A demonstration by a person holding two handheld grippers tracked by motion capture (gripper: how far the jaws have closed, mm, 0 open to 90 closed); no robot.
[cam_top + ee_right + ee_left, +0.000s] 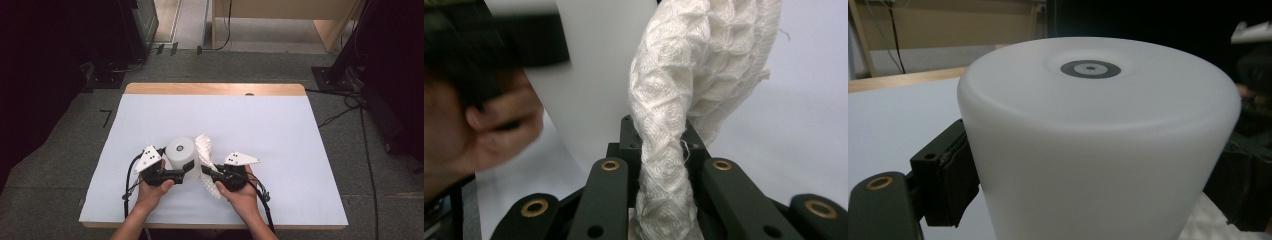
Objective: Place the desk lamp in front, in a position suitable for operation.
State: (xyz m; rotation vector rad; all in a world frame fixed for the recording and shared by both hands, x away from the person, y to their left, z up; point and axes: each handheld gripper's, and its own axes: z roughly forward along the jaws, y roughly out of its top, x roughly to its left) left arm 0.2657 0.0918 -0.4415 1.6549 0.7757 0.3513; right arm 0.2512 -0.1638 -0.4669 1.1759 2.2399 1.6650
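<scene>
Two tools grip: left white cylinder, right knitted cloth.

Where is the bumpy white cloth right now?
In the high view, the white cloth hangs pinched in the right gripper, just right of the white cylinder, near the table's front edge.

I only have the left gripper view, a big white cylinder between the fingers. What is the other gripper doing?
Observer: The right gripper is shut on a white knitted cloth, beside the white cylinder.
Operator: Is the cloth flat on the table?
Observer: No, it rises from the fingers and arches over, right beside the cylinder's wall.
Operator: Where on the table is the cylinder?
Observer: On the white table cover, near the person's edge, with the left gripper clamped on its side.
</scene>
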